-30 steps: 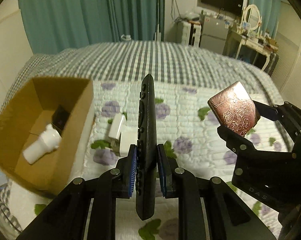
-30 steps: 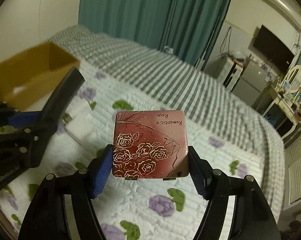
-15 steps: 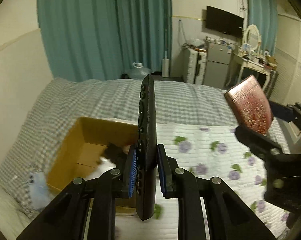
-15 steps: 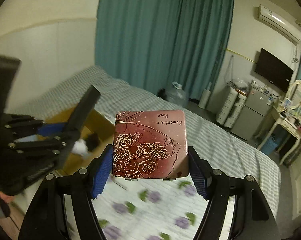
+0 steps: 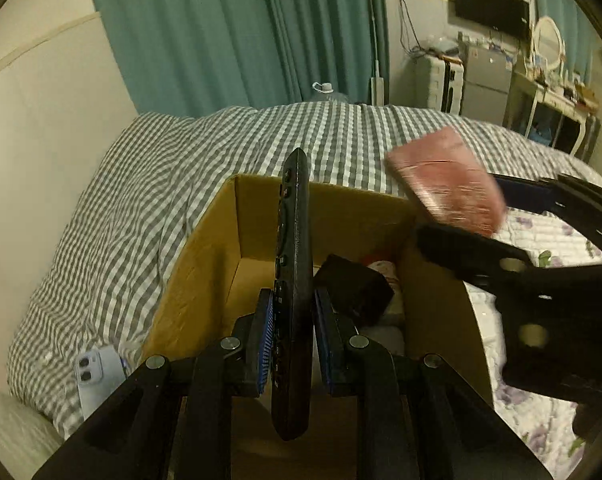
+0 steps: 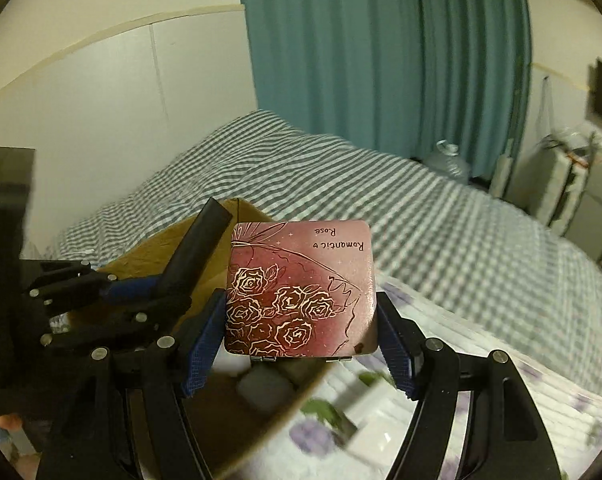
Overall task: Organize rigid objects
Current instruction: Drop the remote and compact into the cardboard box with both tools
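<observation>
A checked bed (image 5: pixel 149 184) is being shown, a cardboard box (image 5: pixel 221 248) sitting near its left edge. A rose tin (image 6: pixel 301 288) is being clamped by the right gripper (image 6: pixel 301 336) above the box's right wall. A remote (image 5: pixel 293 280) is being pinched edge-on by the left gripper (image 5: pixel 291 340) over the opening. Each is best lowered well inside before being released.

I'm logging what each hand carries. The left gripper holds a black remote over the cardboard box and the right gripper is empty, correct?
Not quite: the right gripper is not empty. The right wrist view shows its fingers clamping a rose-patterned tin. The left gripper does hold the black remote over the cardboard box.
</observation>
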Available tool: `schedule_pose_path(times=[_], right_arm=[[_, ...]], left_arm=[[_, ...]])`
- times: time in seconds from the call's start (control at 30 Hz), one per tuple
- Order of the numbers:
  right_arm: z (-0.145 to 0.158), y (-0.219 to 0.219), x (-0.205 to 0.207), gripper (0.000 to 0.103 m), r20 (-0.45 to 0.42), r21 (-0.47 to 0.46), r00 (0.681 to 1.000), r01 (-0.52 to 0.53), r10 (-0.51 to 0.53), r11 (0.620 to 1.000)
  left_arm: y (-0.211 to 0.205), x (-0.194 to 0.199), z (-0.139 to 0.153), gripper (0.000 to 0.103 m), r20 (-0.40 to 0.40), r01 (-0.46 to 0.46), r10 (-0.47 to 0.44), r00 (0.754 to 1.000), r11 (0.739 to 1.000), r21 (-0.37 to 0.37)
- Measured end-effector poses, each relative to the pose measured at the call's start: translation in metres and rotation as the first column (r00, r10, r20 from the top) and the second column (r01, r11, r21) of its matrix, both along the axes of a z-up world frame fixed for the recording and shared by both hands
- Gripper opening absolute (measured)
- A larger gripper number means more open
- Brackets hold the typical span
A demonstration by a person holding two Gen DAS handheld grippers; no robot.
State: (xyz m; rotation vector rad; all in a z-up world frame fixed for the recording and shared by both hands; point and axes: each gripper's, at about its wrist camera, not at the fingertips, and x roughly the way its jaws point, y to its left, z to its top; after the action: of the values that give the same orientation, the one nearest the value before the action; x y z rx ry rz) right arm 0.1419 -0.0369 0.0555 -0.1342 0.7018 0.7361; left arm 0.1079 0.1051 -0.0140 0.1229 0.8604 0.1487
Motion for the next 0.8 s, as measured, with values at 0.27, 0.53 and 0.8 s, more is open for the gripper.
schedule_pose_path(times=[0.27, 0.53, 0.8], right_arm=[[0.031, -0.003, 0.009, 0.089, 0.069, -0.260, 0.996, -0.038, 0.058, 0.965], [0.101, -0.073, -0.046, 0.097, 0.171, -0.158, 0.984, 0.075, -0.047, 0.985], [0.110, -0.162, -0.105, 0.103, 0.116, -0.058, 0.983, 0.147, -0.140, 0.987]], left_arm=[[-0.013, -0.014, 0.031, 0.048, 0.005, 0.020, -0.020, 1.000, 0.999, -0.031], [-0.040, -0.074, 0.070, 0.064, 0.128, -0.065, 0.059, 0.990, 0.997, 0.040], [-0.089, -0.106, 0.082, 0.069, 0.109, -0.158, 0.162, 0.981, 0.986, -0.045]])
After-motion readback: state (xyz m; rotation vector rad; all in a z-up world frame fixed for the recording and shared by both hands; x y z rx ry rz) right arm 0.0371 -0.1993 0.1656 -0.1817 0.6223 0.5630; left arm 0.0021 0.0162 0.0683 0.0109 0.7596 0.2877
